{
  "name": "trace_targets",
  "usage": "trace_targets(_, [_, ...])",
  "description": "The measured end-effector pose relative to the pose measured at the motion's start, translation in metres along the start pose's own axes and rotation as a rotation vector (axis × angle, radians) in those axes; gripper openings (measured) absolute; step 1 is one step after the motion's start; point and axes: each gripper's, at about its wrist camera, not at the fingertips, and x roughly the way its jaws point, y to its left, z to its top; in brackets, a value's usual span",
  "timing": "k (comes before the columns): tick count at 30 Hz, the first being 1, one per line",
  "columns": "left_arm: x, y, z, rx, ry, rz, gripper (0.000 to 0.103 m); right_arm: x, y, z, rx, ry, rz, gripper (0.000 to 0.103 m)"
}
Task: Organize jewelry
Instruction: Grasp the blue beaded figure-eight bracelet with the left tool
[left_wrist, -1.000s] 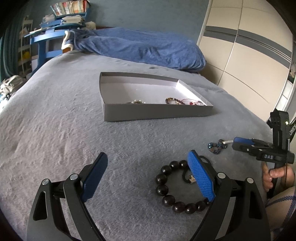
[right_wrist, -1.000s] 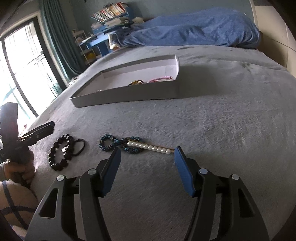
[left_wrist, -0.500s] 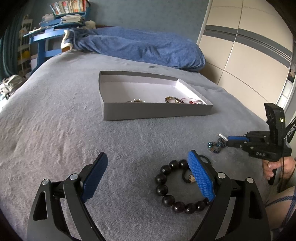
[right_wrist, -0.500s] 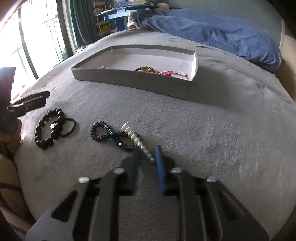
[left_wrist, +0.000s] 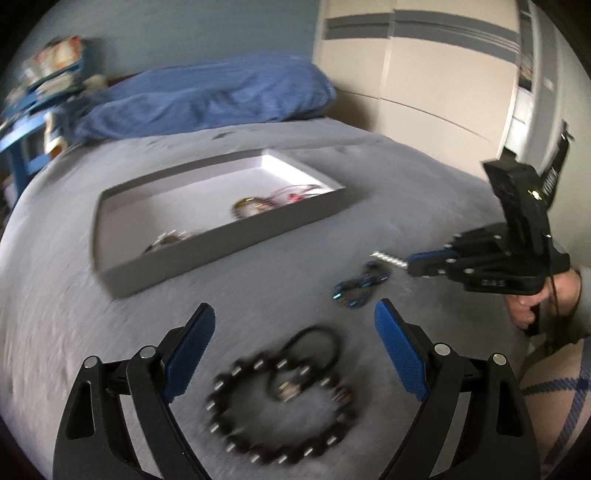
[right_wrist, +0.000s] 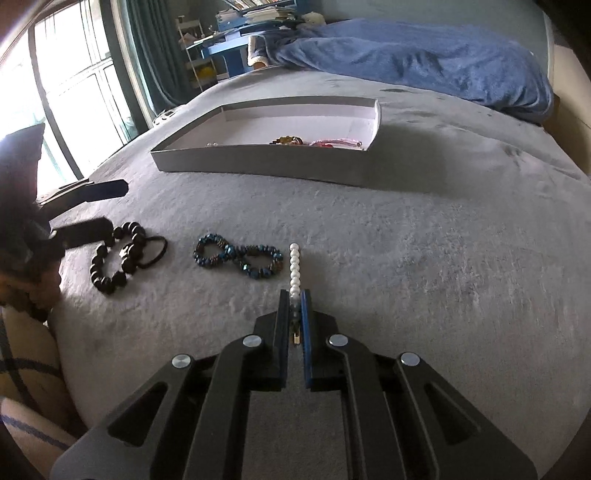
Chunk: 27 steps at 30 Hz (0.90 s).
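My right gripper (right_wrist: 294, 295) is shut on a white pearl strand (right_wrist: 294, 267), which sticks out ahead of the fingers; it also shows in the left wrist view (left_wrist: 390, 259). A blue bead bracelet (right_wrist: 238, 256) lies twisted in a figure eight just left of it. My left gripper (left_wrist: 293, 325) is open and empty, over a black bead bracelet (left_wrist: 277, 410) with a black hair tie (left_wrist: 314, 343). The grey box (right_wrist: 266, 171) farther back holds several jewelry pieces (right_wrist: 317, 141).
Everything rests on a grey bed cover (right_wrist: 424, 258). A blue blanket (right_wrist: 406, 55) lies at the bed's head. A window (right_wrist: 55, 103) and blue shelves (right_wrist: 236, 37) stand to the left. A wardrobe (left_wrist: 424, 74) stands right of the bed.
My right gripper closed on the pearl strand and turned it away from the blue bracelet. My left gripper swung right, so the black bracelet now lies between its fingers.
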Motion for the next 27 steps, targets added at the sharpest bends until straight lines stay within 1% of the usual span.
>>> trace_targets(2, [0.008, -0.009, 0.007, 0.034, 0.012, -0.007, 0.088, 0.005, -0.001, 0.004, 0.005, 0.008, 0.001, 0.009])
trace_targets(3, [0.013, -0.014, 0.010, 0.051, 0.020, -0.010, 0.088, 0.009, -0.002, 0.005, 0.008, 0.016, 0.003, 0.013])
trace_targets(4, [0.018, -0.017, 0.013, 0.063, 0.028, -0.013, 0.088, 0.012, -0.003, 0.006, 0.014, 0.021, 0.007, 0.015])
trace_targets(6, [0.025, -0.023, 0.017, 0.092, 0.040, -0.021, 0.088, 0.015, -0.004, 0.006, 0.018, 0.021, 0.011, 0.015])
trace_targets(8, [0.035, -0.034, 0.021, 0.146, 0.059, -0.024, 0.087, 0.013, -0.006, 0.006, 0.028, 0.010, 0.021, 0.014])
trace_targets(9, [0.040, -0.039, 0.022, 0.177, 0.073, -0.022, 0.085, 0.012, -0.008, 0.005, 0.038, 0.002, 0.022, 0.007])
trace_targets(10, [0.045, -0.043, 0.023, 0.197, 0.085, -0.020, 0.083, 0.009, -0.012, 0.004, 0.059, -0.010, 0.020, 0.006])
trace_targets(14, [0.064, -0.056, 0.025, 0.271, 0.132, -0.009, 0.080, 0.000, -0.024, 0.001, 0.127, -0.054, 0.001, 0.006])
trace_targets(17, [0.075, -0.061, 0.028, 0.290, 0.157, -0.010, 0.071, 0.001, -0.030, -0.001, 0.170, -0.051, -0.013, 0.006])
trace_targets(19, [0.084, -0.062, 0.029, 0.290, 0.183, -0.013, 0.061, 0.005, -0.030, 0.000, 0.168, -0.026, -0.016, 0.006])
trace_targets(22, [0.098, -0.064, 0.028, 0.308, 0.224, -0.015, 0.055, 0.008, -0.031, -0.001, 0.170, -0.010, -0.013, 0.006])
trace_targets(24, [0.101, -0.065, 0.027, 0.313, 0.236, -0.016, 0.051, 0.009, -0.032, 0.000, 0.178, -0.006, -0.005, 0.006])
trace_targets(26, [0.102, -0.063, 0.028, 0.301, 0.241, -0.025, 0.046, 0.009, -0.032, 0.000, 0.179, -0.003, -0.004, 0.006])
trace_targets(27, [0.102, -0.062, 0.028, 0.293, 0.242, -0.030, 0.039, 0.009, -0.032, 0.001, 0.178, -0.002, -0.005, 0.006])
